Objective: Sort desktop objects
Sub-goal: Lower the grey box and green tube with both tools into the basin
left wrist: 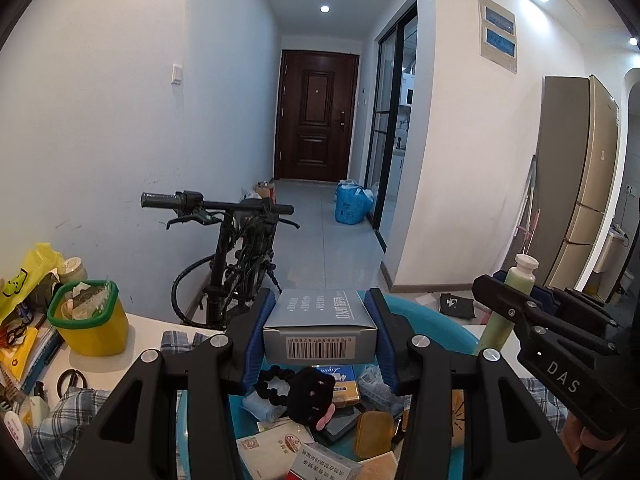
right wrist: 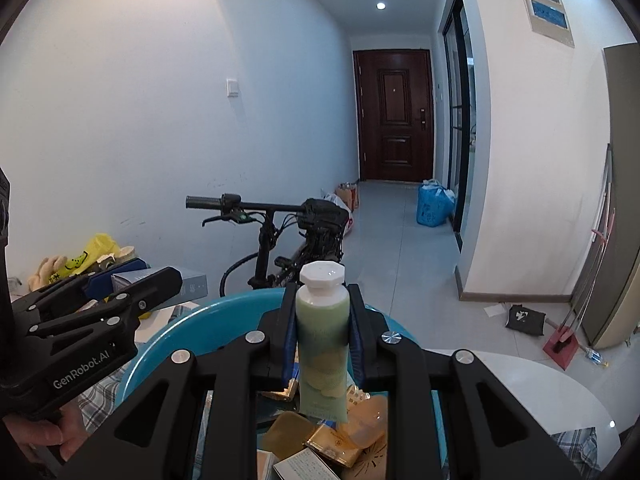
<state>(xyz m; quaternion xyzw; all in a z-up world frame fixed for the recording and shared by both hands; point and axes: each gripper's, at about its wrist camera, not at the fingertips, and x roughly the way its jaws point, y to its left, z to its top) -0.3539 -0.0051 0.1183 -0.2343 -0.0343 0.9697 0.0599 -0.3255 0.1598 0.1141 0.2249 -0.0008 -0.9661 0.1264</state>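
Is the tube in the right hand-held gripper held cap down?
No, the green tube stands upright between the right hand-held gripper fingers, white cap on top, over the blue basin.

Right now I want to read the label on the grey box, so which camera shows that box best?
The left wrist view: the grey box sits centred between the left gripper fingers, barcode and top print facing the lens. The right wrist view shows only one end of the grey box, off to the side, partly hidden by that gripper.
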